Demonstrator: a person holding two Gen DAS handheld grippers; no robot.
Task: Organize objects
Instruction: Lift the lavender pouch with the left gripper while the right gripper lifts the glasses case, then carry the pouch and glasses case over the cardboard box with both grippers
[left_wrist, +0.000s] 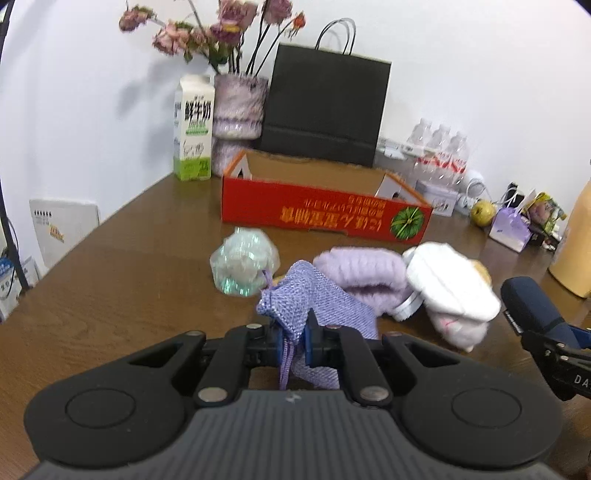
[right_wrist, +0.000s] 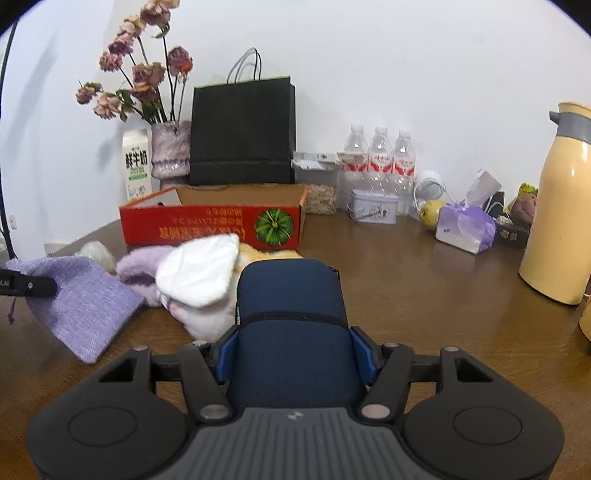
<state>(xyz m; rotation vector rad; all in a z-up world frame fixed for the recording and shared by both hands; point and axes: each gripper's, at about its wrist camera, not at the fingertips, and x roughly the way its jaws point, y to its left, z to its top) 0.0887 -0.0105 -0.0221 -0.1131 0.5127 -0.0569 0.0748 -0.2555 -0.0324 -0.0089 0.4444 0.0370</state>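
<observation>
1. The left gripper (left_wrist: 293, 341) is closed on the purple pouch (left_wrist: 314, 295), pinching the woven cloth near its drawstring neck. In the right wrist view the pouch (right_wrist: 81, 299) hangs tilted, its lower corner at or just above the table (right_wrist: 424, 295); contact is hard to judge.

2. The right gripper (right_wrist: 295, 350) clamps a navy case (right_wrist: 291, 306) between its blue pads (right_wrist: 364, 354). The case points forward, toward the red box (right_wrist: 210, 225).

3. The box is open-topped and sits behind the loose pile: a lilac fuzzy item (left_wrist: 354, 273), a white cloth bundle (left_wrist: 450, 280) leaning on it, and a clear wrapped ball (left_wrist: 243, 266) to the left. It is the likely bin for all of these.

4. Handling, as a guess: the pouch is light and limp — it will swing and fold, so a grip at the gathered neck keeps it from slipping through. The cord (left_wrist: 286, 365) dangles and could snag.

5. The case looks padded and semi-stiff. A grip across its middle, as now, should hold, though the smooth fabric may slide if tilted steeply.

6. The white bundle is soft and loosely folded; take it at a thick fold so it does not unroll. The wrapped ball looks crinkly and light — squeeze gently.

7. Behind the box stand a milk carton (left_wrist: 194, 129), a vase (left_wrist: 240, 107) and a black bag (left_wrist: 325, 103). Keep clear of them when lowering items in.
</observation>
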